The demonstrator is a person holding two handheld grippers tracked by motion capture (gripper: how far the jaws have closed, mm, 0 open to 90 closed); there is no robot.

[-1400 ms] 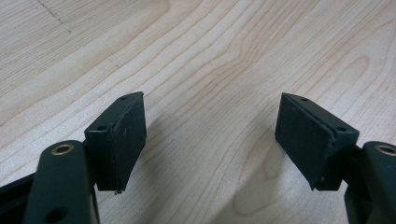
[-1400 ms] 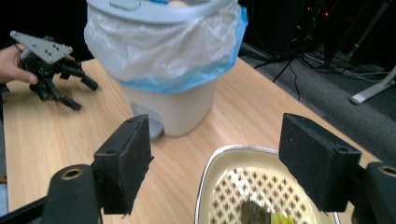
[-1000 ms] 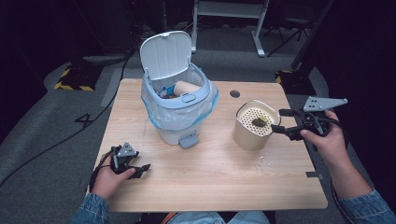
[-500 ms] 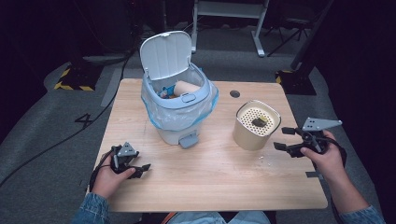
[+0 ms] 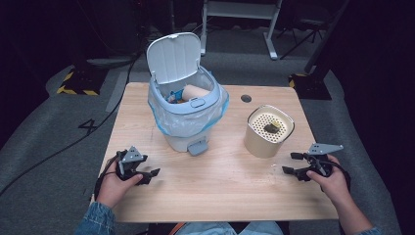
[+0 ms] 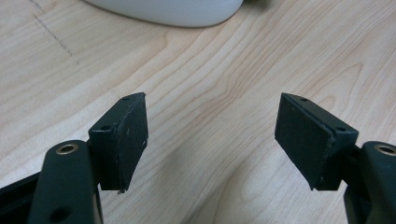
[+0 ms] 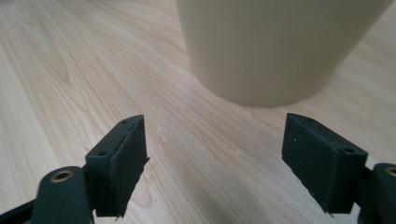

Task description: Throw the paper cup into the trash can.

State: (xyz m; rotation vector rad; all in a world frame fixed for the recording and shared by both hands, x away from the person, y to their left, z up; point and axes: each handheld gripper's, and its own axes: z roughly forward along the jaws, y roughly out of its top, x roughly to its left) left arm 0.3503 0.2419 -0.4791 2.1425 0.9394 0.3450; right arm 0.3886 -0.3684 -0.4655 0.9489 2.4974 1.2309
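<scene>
Beige canister [image 5: 269, 132] perforated top, high view, right tool [image 7: 215, 163] empty

Bare tabletop [image 5: 220, 181] lay open between both tools; a bin [image 5: 188, 110] and beige canister [image 5: 268, 132] blocked the far half.

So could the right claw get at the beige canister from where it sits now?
Probably yes: the right claw is open, low over the table, and the beige canister stands just ahead with bare wood between them.
</scene>
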